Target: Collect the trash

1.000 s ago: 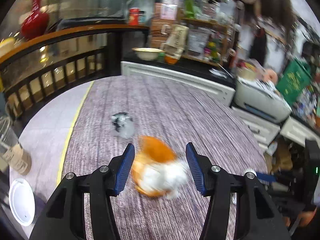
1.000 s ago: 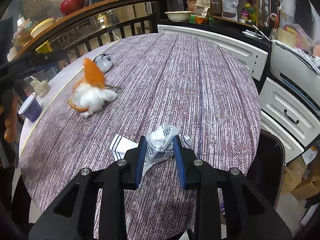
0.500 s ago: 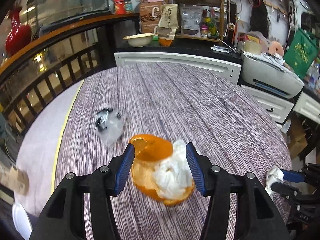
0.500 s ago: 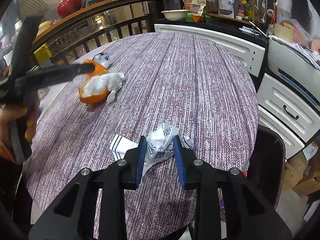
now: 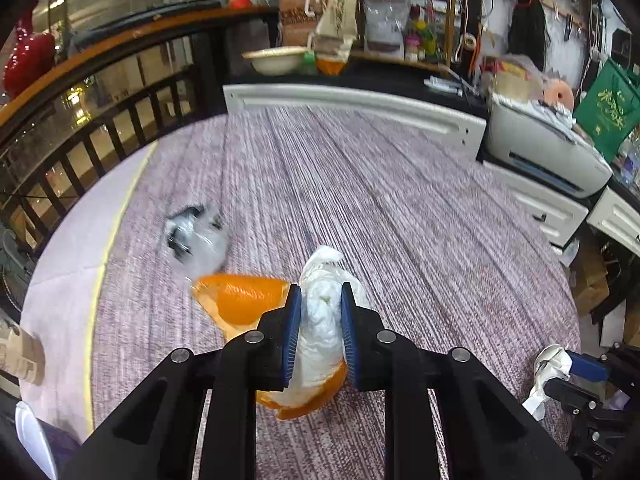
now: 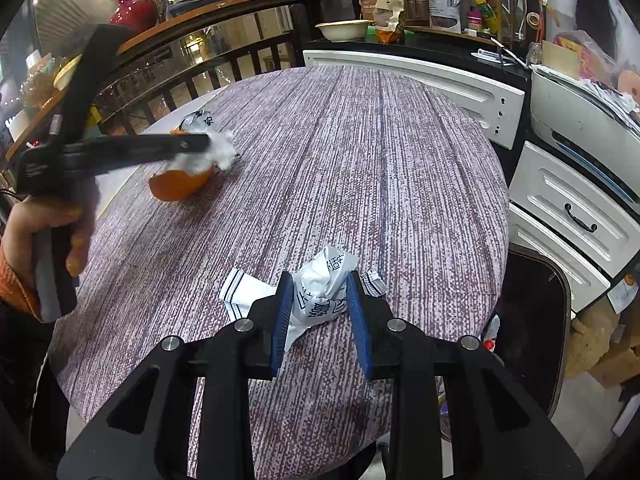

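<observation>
My left gripper [image 5: 318, 300] is shut on a white crumpled tissue [image 5: 322, 312] that sits inside an orange peel [image 5: 240, 300], held just above the round table [image 5: 400, 220]. In the right wrist view the left gripper [image 6: 204, 142] shows with the tissue [image 6: 220, 152] and orange peel [image 6: 180, 182] at the table's left. My right gripper [image 6: 318, 292] is shut on a white printed wrapper [image 6: 320, 292] resting on the table near its front edge. A crumpled clear plastic wrapper [image 5: 196, 236] lies on the table beyond the peel; it also shows in the right wrist view [image 6: 198, 120].
A black bin [image 6: 528, 320] stands at the table's right edge beside white drawers [image 6: 572, 216]. A railing [image 5: 100, 120] curves along the left. A paper cup [image 5: 20, 352] and a white lid [image 5: 32, 440] lie at the table's left side.
My left gripper has closed on the tissue in the orange peel and lifted it slightly. My right gripper has stayed shut on the printed wrapper.
</observation>
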Demonstrator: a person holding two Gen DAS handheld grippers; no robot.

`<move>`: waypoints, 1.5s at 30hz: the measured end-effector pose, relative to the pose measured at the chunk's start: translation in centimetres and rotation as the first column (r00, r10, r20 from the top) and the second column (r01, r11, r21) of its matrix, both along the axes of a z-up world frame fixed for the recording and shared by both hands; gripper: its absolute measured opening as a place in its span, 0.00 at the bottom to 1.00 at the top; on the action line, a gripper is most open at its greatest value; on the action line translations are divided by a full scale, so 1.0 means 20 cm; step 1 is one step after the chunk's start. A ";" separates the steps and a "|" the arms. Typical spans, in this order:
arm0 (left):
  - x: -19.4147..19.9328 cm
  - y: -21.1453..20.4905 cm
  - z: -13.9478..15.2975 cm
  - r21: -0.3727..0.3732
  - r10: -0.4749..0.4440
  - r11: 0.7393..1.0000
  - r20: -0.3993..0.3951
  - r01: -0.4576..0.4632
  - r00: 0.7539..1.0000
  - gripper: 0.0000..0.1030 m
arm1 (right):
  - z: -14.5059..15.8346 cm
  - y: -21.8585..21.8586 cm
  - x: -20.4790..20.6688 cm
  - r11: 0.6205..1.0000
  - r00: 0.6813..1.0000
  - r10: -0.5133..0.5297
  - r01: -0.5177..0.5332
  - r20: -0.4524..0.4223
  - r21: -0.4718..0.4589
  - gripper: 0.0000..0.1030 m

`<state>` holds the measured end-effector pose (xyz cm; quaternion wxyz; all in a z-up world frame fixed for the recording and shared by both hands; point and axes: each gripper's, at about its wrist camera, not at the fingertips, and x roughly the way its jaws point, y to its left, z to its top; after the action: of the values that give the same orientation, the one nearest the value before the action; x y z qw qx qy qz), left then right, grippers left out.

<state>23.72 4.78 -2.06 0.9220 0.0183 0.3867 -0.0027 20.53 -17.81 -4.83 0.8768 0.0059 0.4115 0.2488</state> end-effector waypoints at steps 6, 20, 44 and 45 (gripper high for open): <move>-0.12 0.00 0.21 -0.082 -0.041 0.995 0.091 0.048 0.995 0.18 | 0.04 -0.04 -0.02 1.000 1.000 -0.013 0.012 0.017 0.020 0.28; -0.24 -0.53 0.28 -0.213 -0.275 0.929 0.150 0.303 0.950 0.18 | 0.11 -0.52 -0.07 0.972 0.971 -0.231 0.227 0.063 0.053 0.28; -0.19 -1.41 -0.18 -0.242 -0.535 0.827 -0.058 0.508 0.843 0.18 | -0.51 -1.32 -0.21 0.762 0.758 -0.630 0.645 -0.166 0.054 0.73; -0.19 -1.43 -0.20 -0.237 -0.539 0.826 -0.068 0.511 0.840 0.18 | -0.51 -1.34 -0.23 0.754 0.750 -0.641 0.655 -0.165 0.049 0.73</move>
<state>19.92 -23.87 -6.07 0.8545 0.0269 0.4244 -0.2982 15.98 -44.59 -14.97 0.8766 0.2110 0.4295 -0.0510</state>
